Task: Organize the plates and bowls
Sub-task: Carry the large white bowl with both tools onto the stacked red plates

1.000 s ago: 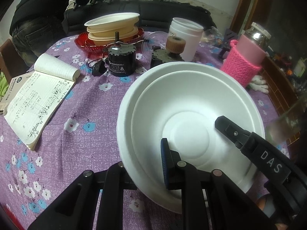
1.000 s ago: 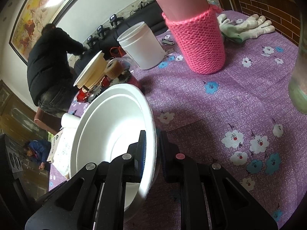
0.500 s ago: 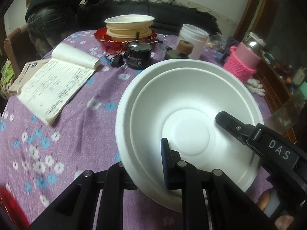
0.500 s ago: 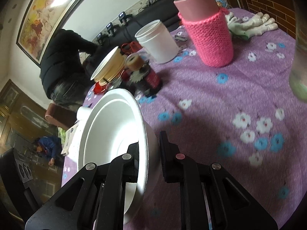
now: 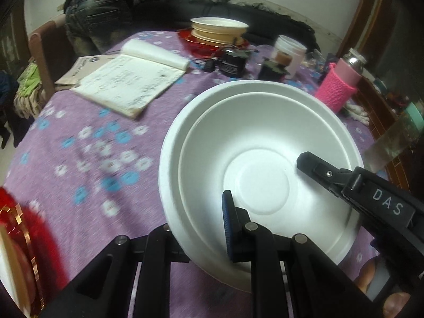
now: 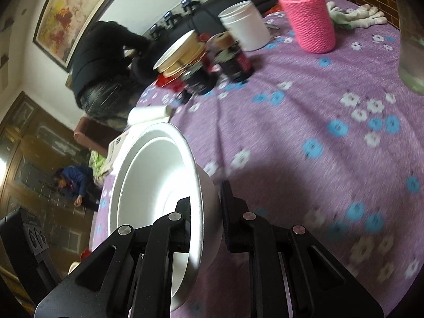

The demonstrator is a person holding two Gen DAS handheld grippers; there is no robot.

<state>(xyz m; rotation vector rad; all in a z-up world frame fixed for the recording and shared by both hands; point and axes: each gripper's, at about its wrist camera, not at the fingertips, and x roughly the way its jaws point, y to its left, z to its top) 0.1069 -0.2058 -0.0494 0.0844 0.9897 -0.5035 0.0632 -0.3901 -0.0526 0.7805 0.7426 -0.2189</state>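
Note:
Both grippers hold one white bowl (image 5: 259, 180) tilted above the purple flowered tablecloth (image 5: 87, 164). My left gripper (image 5: 196, 238) is shut on its near rim, the blue pad inside and the other finger underneath. My right gripper (image 6: 206, 204) is shut on the bowl's (image 6: 148, 185) right rim; in the left wrist view its black body (image 5: 371, 198) reaches in from the right. A stack of cream bowls (image 5: 218, 27) sits on a red plate (image 5: 188, 43) at the table's far edge. Another red plate with a gold rim (image 5: 26, 225) lies at lower left.
An open notebook (image 5: 127, 84) lies far left. A black jar (image 5: 233, 62), a white tub (image 5: 288, 53), a pink knit-covered bottle (image 5: 339, 87), white gloves (image 5: 357, 111) and a glass (image 6: 413, 53) stand at the back and right. A person in black (image 5: 100, 13) bends by the far edge.
Both grippers have carried the bowl leftward and back from the far stack, which now looks smaller and further right. The gold-rimmed red plate has come into view at lower left.

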